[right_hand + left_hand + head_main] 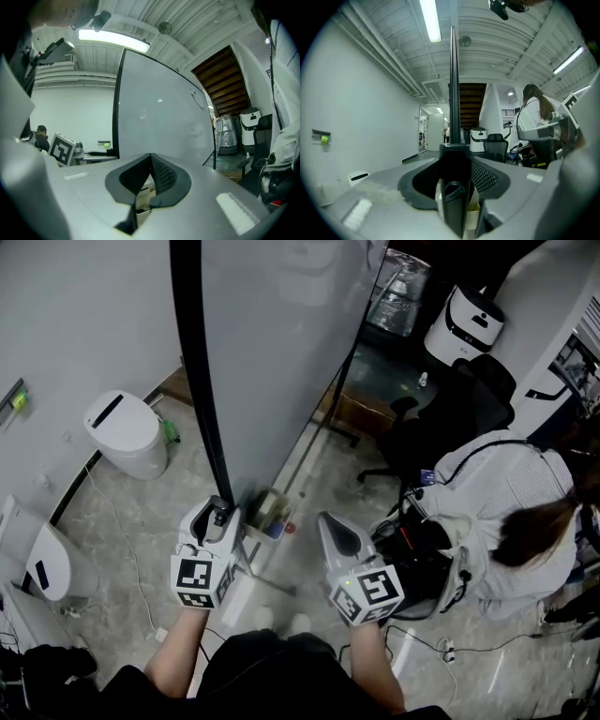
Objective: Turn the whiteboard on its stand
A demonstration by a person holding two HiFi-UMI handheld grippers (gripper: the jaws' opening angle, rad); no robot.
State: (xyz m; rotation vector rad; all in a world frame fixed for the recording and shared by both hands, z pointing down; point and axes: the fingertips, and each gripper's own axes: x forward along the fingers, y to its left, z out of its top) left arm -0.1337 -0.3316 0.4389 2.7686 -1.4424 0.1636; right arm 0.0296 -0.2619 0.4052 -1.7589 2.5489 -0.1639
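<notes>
Grey-white whiteboard [281, 352] in a black frame stands upright on the pale stone floor [131, 521], its near edge pinched by the left gripper [221, 512].

The left gripper's fingers are clamped on the black frame edge [453, 93] low down on the whiteboard, and in the left gripper view that edge runs straight up between the two pads. The right gripper [333, 521] hangs near the whiteboard's face, apart from it, with its fingers pressed together and nothing between them. A small tray [265, 501] of small items sits at the whiteboard's foot, between the two grippers. A white rounded unit [127, 432] stands on the floor to the whiteboard's left. A person in a white jacket [497, 502] sits to its right, with a black office chair [412, 437] nearer the whiteboard.
</notes>
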